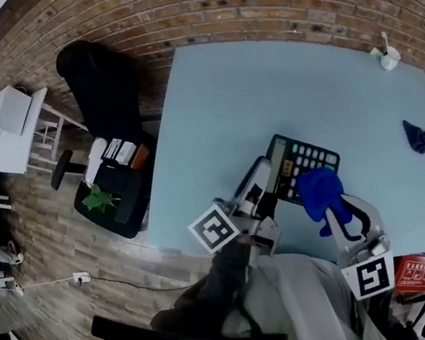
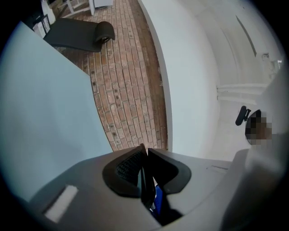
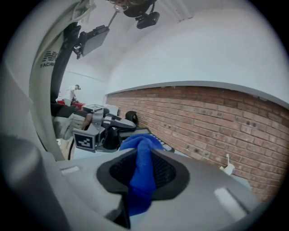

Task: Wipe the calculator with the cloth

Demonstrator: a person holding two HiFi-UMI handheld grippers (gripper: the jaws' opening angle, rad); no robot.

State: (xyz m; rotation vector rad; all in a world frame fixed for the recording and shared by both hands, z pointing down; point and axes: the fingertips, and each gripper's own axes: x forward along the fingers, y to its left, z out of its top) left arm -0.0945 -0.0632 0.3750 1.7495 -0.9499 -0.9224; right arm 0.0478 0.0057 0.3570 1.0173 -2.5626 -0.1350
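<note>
A black calculator [image 1: 302,161] with pale keys is over the light blue table [image 1: 264,91]. My left gripper [image 1: 277,186] is shut on its near left edge. In the left gripper view the calculator's thin dark edge [image 2: 145,186] is clamped between the jaws of the left gripper [image 2: 145,153]. A blue cloth [image 1: 319,190] bunches against the calculator's near right side, with my right gripper [image 1: 331,208] shut on it. In the right gripper view the cloth [image 3: 141,189] runs up between the jaws of the right gripper [image 3: 143,158]. Beyond it are the left gripper [image 3: 100,128] and the calculator [image 3: 165,147].
A second dark blue cloth [image 1: 422,138] lies at the table's right edge. A small white object [image 1: 388,56] stands at the far right corner. A black office chair [image 1: 100,87] and a black stand with a plant [image 1: 108,198] are left of the table. A red box [image 1: 414,271] sits near right.
</note>
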